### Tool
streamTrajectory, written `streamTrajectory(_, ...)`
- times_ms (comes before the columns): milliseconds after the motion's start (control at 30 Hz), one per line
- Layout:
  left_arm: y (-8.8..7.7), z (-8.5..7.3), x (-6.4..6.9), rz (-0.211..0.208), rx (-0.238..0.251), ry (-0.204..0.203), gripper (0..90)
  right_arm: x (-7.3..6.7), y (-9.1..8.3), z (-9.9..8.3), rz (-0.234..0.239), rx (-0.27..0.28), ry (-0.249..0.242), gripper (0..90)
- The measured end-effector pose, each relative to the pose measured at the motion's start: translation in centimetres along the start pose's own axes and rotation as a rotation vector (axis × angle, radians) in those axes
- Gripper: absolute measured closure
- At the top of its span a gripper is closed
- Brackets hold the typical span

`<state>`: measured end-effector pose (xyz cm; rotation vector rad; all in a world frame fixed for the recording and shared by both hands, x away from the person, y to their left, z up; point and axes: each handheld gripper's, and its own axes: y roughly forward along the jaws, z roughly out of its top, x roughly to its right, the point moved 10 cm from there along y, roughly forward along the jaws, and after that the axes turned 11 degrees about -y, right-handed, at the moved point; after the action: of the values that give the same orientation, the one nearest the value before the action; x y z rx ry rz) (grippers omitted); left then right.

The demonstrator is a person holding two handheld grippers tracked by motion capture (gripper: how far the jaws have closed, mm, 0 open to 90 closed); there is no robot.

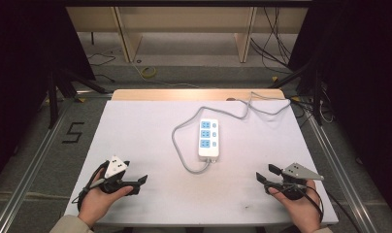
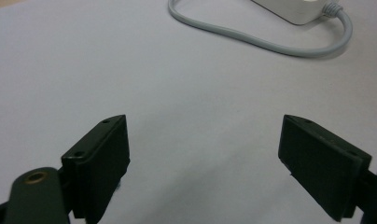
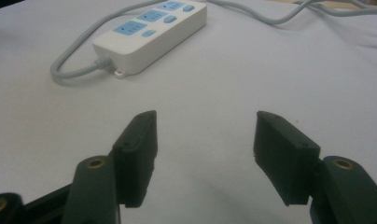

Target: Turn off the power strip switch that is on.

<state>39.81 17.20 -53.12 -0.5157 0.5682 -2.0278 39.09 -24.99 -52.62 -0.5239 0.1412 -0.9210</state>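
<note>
With the white power strip [image 1: 208, 138] lying mid-desk [image 1: 136, 126], its grey cable [image 1: 182, 150] looped alongside, and both the left gripper [image 1: 138, 180] and right gripper [image 1: 263, 175] spread empty near the front edge, any approach should stay clear of the cable.

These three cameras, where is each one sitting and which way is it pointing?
High view: fixed above the person's side, looking forward and down on the table; both hands hold the left gripper and right gripper.
Left gripper view: rides the left gripper, looking along its open jaws toward the grey cable.
Right gripper view: rides the right gripper, looking along its open jaws toward the power strip.
Shared: all three views show the power strip and its cable.
</note>
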Motion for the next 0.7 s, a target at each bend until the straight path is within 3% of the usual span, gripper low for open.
streamTrajectory(100,0.09,-0.05,-0.02,0.006,-0.004,0.006,16.6,-0.05,-0.01,-0.03,-0.003,-0.007,-0.008,45.1)
streamTrajectory(233,0.07,-0.20,-0.09,0.006,-0.005,0.013,17.1,-0.06,-0.17,0.13,-0.020,-0.025,-0.040,69.2)
streamTrajectory(267,0.05,-0.19,-0.13,0.009,-0.004,0.014,17.1,-0.06,-0.17,0.13,-0.020,-0.025,-0.040,69.2)
streamTrajectory(367,0.10,-0.19,-0.15,0.010,-0.005,0.015,17.7,-0.09,-0.28,0.08,-0.036,-0.051,-0.085,86.7)
streamTrajectory(700,0.25,-0.25,-0.35,0.026,-0.012,0.025,17.7,-0.33,-0.22,0.44,-0.030,-0.068,-0.099,90.0)
